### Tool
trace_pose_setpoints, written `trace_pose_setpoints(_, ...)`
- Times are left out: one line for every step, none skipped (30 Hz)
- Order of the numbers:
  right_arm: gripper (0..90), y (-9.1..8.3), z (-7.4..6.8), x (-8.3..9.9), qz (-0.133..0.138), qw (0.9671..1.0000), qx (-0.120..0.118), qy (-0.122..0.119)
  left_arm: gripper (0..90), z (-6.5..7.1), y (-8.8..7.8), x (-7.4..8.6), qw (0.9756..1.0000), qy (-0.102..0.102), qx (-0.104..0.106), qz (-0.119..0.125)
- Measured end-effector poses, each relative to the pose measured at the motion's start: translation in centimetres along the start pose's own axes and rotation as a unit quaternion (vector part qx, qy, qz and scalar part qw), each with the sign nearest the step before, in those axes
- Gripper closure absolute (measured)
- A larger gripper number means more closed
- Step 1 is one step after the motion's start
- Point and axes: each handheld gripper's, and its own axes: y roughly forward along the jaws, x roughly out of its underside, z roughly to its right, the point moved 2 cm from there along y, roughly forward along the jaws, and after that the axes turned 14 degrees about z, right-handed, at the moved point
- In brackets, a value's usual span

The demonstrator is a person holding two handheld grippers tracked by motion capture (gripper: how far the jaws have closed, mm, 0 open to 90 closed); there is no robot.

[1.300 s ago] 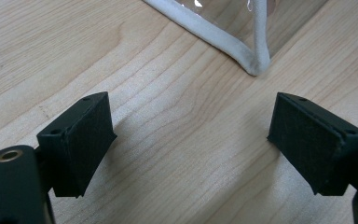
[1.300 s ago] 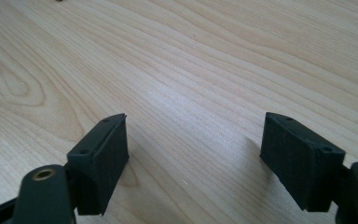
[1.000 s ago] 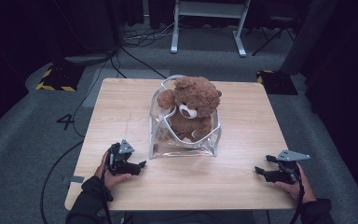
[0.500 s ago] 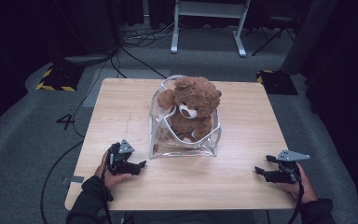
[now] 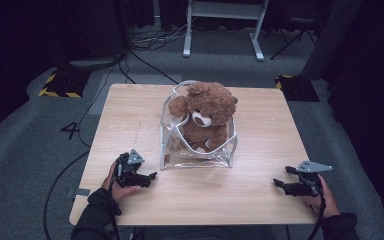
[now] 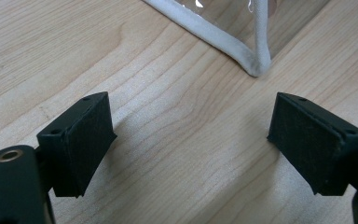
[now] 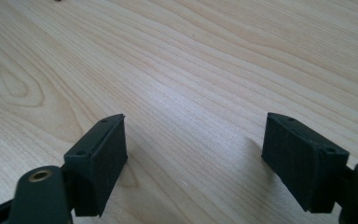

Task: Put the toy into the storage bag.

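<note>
A brown teddy bear [image 5: 205, 117] sits upright inside a clear plastic bag with white edging [image 5: 197, 159] at the middle of the wooden table [image 5: 260, 130]. My left gripper [image 5: 150, 176] rests on the table just left of the bag's near corner, open and holding nothing. In the left gripper view that corner's white seam [image 6: 256, 65] lies a short way beyond the open left gripper [image 6: 191, 135]. My right gripper [image 5: 278, 184] rests near the table's front right, well apart from the bag. The right gripper view has the right gripper [image 7: 193, 154] open over bare wood.
The table's front edge [image 5: 190, 220] lies close behind both hands. Grey carpet surrounds the table, with cables and a yellow-black striped block [image 5: 57, 85] at the far left. A white metal stand [image 5: 222, 20] is beyond the far edge.
</note>
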Motion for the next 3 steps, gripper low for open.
trace_pose_setpoints(21.6, 0.00, 0.00, 0.00, 0.000, 1.0000, 0.000, 0.000, 13.9, 0.01, 0.00, 0.00, 1.0000, -0.001, 0.000, 0.000)
trace_pose_setpoints(21.6, 0.00, 0.00, 0.00, 0.000, 1.0000, 0.000, 0.000, 13.9, 0.01, 0.00, 0.00, 1.0000, -0.001, 0.000, 0.000)
trace_pose_setpoints(21.5, 0.00, 0.00, 0.00, 0.000, 1.0000, 0.000, 0.000, 13.9, 0.01, 0.01, 0.01, 1.0000, -0.001, 0.000, 0.000)
